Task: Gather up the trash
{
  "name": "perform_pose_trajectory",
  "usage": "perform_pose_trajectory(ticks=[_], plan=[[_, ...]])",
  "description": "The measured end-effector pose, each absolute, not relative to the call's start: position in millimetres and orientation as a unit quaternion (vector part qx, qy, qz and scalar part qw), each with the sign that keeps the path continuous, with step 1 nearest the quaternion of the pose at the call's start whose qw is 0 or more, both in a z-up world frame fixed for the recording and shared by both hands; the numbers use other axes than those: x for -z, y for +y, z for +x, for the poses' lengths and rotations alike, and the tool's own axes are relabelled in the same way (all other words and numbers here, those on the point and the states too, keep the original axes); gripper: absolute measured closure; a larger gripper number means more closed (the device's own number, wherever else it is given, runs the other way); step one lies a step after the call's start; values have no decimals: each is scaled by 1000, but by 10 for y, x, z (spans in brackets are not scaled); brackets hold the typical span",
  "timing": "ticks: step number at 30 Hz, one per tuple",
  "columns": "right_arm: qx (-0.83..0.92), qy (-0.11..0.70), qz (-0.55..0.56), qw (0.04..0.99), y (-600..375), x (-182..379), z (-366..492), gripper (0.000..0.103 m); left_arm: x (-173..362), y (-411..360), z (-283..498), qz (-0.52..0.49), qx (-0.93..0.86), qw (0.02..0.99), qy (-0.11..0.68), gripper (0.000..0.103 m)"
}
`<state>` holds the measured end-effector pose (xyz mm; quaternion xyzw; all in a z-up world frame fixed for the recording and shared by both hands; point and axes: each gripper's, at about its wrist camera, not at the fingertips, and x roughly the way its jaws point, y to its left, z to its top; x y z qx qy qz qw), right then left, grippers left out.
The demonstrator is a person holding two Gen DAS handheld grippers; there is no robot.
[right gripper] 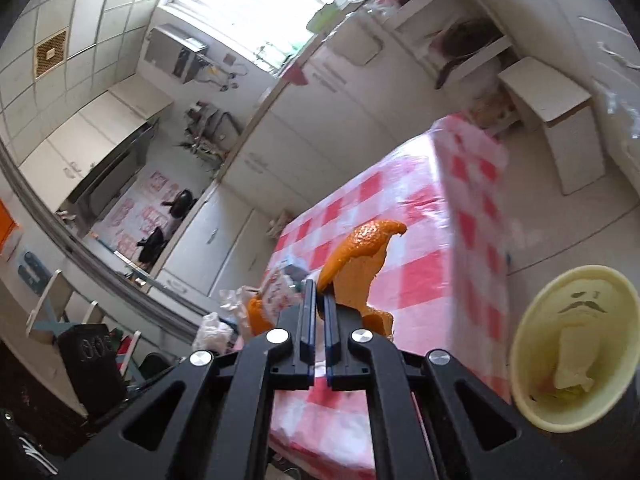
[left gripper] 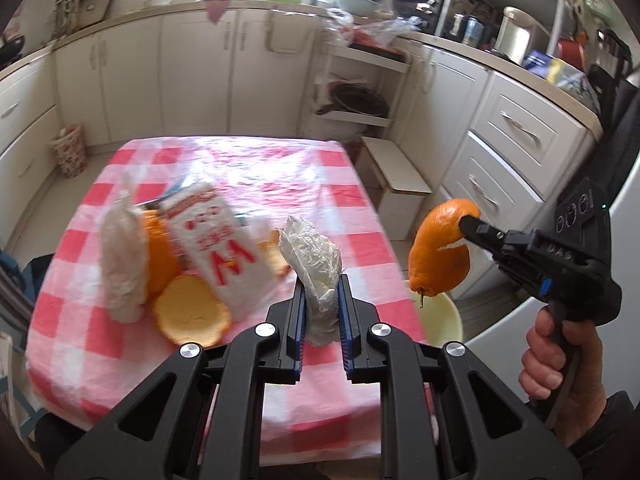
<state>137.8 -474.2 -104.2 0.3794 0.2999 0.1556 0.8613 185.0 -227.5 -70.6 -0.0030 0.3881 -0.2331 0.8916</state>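
Note:
My left gripper (left gripper: pixel 320 284) is shut on a crumpled white tissue (left gripper: pixel 316 268) and holds it above the red-checked table (left gripper: pixel 248 168). My right gripper (right gripper: pixel 318 292) is shut on a piece of orange peel (right gripper: pixel 360 268), also seen in the left wrist view (left gripper: pixel 440 256), held off the table's right edge above a cream bin (right gripper: pixel 532 320). The bin holds some trash. On the table lie more orange peel (left gripper: pixel 192 316), a white wrapper with red print (left gripper: pixel 224 240) and another crumpled tissue (left gripper: pixel 120 256).
A white step stool (left gripper: pixel 396 176) stands on the floor right of the table. White cabinets and drawers (left gripper: pixel 504 152) line the walls. A patterned basket (left gripper: pixel 70 150) sits on the floor at the far left.

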Motion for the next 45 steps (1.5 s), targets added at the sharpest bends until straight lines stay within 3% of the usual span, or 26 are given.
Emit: perform_pose_trajectory(ticks=[6,8,10,11,14,16,22,26,32,45], plan=[[-7,364,422,830,-5315,1489,1272,98,818,-3123,1844,14,296,868,398,89],[38,392,445,804,-5481,1686,1285,91,883,-3374,1885,11,313,858,407,89],[80,415,493,761,-5667,1918,1282,44,978,-3632,1945,11,327,847,420,89],[96,412,508,750,-5726,1968,1261,42,1054,-3771,1983,13,334,839,429,89],[109,388,500,766,-5805,1857,1221,41,1280,-4097,2042,23,348,819,455,89],[114,373,481,785,-5802,1733,1219,35,1444,-4237,2087,29,349,808,474,89],[125,338,464,809,-5861,1601,1208,35,1744,-4474,2120,44,351,789,503,84],[134,317,453,823,-5891,1498,1154,34,1754,-4496,2094,50,357,787,501,65],[127,312,450,827,-5864,1467,1164,33,1670,-4396,2059,51,350,794,494,63],[90,335,424,836,-5542,1391,1379,30,1369,-3739,1851,101,283,840,451,47]])
